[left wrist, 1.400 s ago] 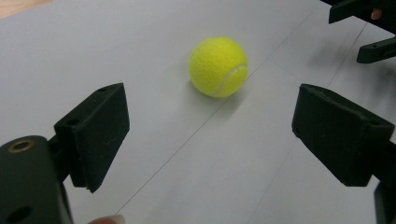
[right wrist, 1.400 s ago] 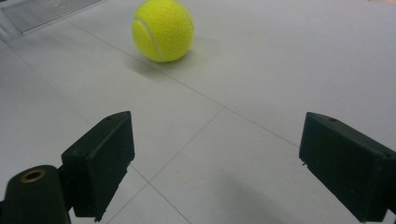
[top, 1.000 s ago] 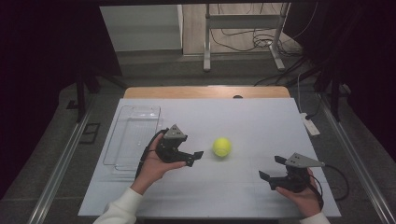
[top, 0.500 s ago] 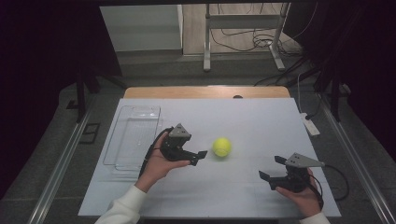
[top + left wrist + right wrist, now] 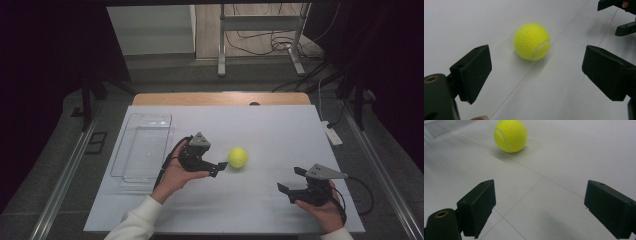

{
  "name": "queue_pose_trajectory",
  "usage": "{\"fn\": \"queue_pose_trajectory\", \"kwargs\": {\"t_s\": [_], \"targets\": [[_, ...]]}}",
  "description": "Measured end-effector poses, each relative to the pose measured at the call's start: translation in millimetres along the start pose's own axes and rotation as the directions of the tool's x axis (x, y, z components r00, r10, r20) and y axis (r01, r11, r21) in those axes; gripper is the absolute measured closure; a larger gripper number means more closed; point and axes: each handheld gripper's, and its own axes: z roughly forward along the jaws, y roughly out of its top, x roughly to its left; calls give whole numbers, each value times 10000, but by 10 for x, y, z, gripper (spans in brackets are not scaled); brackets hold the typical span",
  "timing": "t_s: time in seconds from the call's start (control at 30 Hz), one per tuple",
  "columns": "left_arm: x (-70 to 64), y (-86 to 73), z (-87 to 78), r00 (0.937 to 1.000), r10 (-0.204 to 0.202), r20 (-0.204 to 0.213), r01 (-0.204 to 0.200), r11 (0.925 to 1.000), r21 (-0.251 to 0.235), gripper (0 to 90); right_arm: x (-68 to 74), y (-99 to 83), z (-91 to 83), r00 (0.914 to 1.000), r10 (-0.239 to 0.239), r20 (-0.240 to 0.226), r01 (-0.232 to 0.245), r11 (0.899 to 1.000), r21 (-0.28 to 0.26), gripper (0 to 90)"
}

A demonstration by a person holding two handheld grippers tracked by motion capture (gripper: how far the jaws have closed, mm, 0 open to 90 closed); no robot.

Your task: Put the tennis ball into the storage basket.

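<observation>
- High view: tennis ball (image 5: 237, 157) lies near the middle of the white table (image 5: 260, 125), well clear of every edge.
- Left gripper (image 5: 218, 166) held in a hand just left of the ball, jaws pointing at it; whether a jaw tip touches the ball is hard to judge from this height.
- Right gripper (image 5: 291, 182) held low near the table's front right corner, well apart from the ball, jaws spread, nothing between them.
- Clear plastic tray (image 5: 131, 165) lies along the table's left edge, beside the left hand (image 5: 176, 175).
- Left gripper view: jaws wide apart, holding nothing. Ball (image 5: 532, 41) sits on the table ahead of the gap, not yet between the jaws. Right gripper's jaws (image 5: 621, 17) at the top right corner.
- Right gripper view: jaws wide apart, holding nothing; ball (image 5: 510, 135) far ahead, toward the left.
</observation>
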Motion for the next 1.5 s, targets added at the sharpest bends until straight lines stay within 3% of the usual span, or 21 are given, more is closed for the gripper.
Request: {"fn": "queue_pose_trajectory", "kwargs": {"t_s": [0.83, 1.5], "targets": [[-25, 126, 187, 9996, 157, 243, -157, 9999, -6, 71, -4, -6, 1, 10000, 32, 2, -32, 10000, 30, 107], [-25, 230, 386, 9988, 283, 401, -297, 9990, 327, 67, -13, -11, -10, 10000, 51, 5, -51, 10000, 0, 108]]}}
